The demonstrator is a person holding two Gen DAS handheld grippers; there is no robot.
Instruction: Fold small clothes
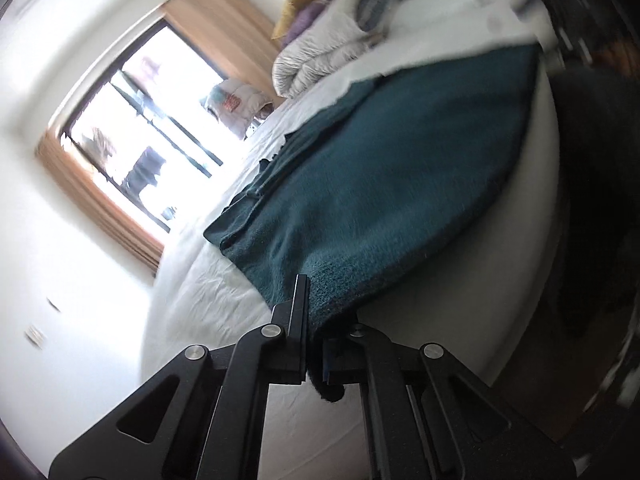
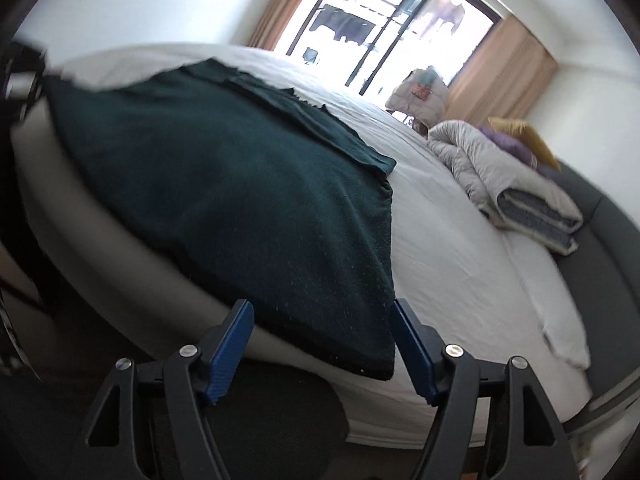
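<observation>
A dark teal knitted garment (image 1: 392,184) lies spread on the white bed (image 1: 224,280), reaching the bed's near edge. My left gripper (image 1: 314,308) is shut on a corner of this garment at the bed edge; the cloth is pinched between its jaws and a bit hangs below. In the right wrist view the same garment (image 2: 224,200) lies flat, its near corner at the mattress edge. My right gripper (image 2: 322,320) is open, its blue pads (image 2: 228,354) standing on either side of that near corner, not touching it.
A folded grey quilt (image 2: 516,184) with purple and yellow cushions (image 2: 524,136) lies at the head of the bed by a dark headboard (image 2: 600,240). A window with tan curtains (image 2: 500,68) is beyond. A dark object (image 2: 248,416) sits below the mattress edge.
</observation>
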